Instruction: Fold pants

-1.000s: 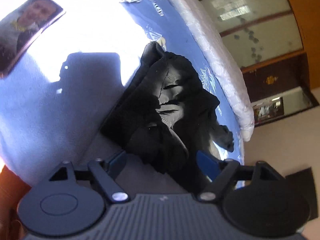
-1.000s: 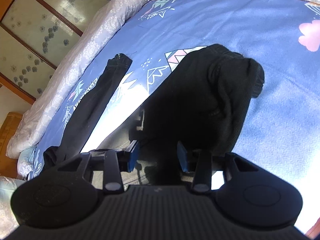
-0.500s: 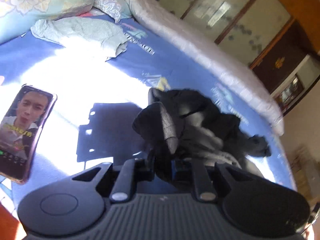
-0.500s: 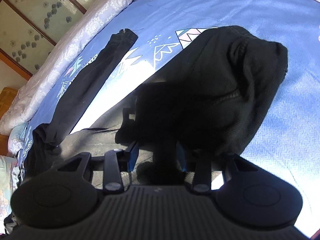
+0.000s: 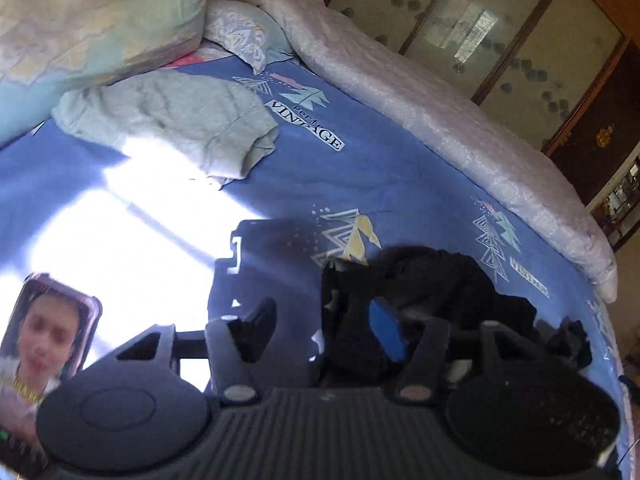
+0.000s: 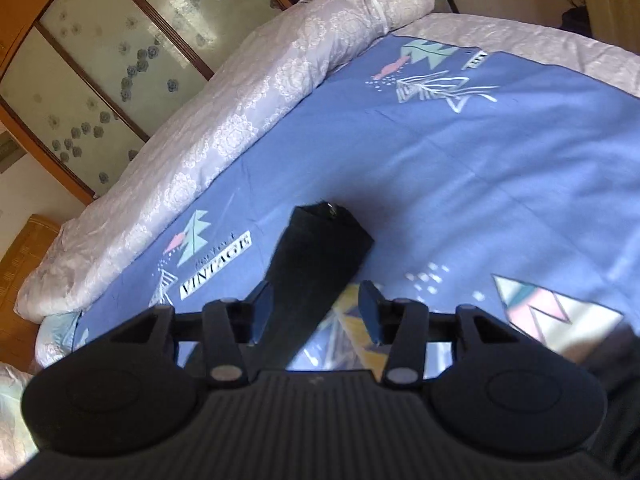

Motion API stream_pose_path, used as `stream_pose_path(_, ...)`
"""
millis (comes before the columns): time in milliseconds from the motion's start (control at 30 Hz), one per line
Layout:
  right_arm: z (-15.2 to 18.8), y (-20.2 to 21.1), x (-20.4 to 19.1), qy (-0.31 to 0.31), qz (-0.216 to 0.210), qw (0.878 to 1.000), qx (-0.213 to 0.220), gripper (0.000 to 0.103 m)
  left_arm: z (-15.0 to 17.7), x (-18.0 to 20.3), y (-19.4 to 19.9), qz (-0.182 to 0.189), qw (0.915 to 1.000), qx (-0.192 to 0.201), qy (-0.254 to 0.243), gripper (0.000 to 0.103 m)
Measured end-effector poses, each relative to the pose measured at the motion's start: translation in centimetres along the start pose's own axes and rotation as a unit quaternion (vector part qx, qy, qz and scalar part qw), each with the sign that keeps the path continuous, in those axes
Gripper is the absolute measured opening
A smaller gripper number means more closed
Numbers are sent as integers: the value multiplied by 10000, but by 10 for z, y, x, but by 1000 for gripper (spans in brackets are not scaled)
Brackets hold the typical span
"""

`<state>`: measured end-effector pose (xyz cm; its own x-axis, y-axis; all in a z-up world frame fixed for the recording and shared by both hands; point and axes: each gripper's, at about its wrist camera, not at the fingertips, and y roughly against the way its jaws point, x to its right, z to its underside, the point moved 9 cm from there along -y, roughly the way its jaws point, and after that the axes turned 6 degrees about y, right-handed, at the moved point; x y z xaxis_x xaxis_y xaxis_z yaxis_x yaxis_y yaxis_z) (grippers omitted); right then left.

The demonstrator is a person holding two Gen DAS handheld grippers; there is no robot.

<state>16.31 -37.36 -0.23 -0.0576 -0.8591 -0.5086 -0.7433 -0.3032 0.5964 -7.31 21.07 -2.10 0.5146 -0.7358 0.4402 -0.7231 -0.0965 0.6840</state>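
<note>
Left claw point(image 5: 324, 324) has spread, pants point(image 5: 432, 280) between; right claw point(image 6: 316, 312) spread around pant leg point(image 6: 316, 256).

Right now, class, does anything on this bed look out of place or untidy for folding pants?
Yes. The black pants lie bunched in a crumpled heap, not flat. A phone with its screen lit lies on the blue sheet.

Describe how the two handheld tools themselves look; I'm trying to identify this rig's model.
Both look alike: the left tool and right tool have a dark grey ribbed body, two round disc-shaped housings, black linkage arms with silver pivot screws, and fingers lined with blue pads. No cables, printed markings or sleeves are visible.
</note>
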Motion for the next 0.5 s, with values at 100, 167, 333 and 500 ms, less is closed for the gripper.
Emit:
stream_pose_path(100,-22,-53,-26,184,108,9997,-122,58,-14,22,-60,-125,9994,-272,-154,55)
stream_pose_path(167,-30,-87,-45,483,245,9981,-305,65,-18,32,-93,-301,9985,-358,-301,59)
stream_pose_path(333,-16,-166,-73,1317,885,9816,-1062,84,-7,45,-141,-466,9956,-527,-620,58)
stream_pose_path(500,7,-195,-59,2194,1843,9532,-968,9,3,50,-151,-740,9889,-500,-1188,47)
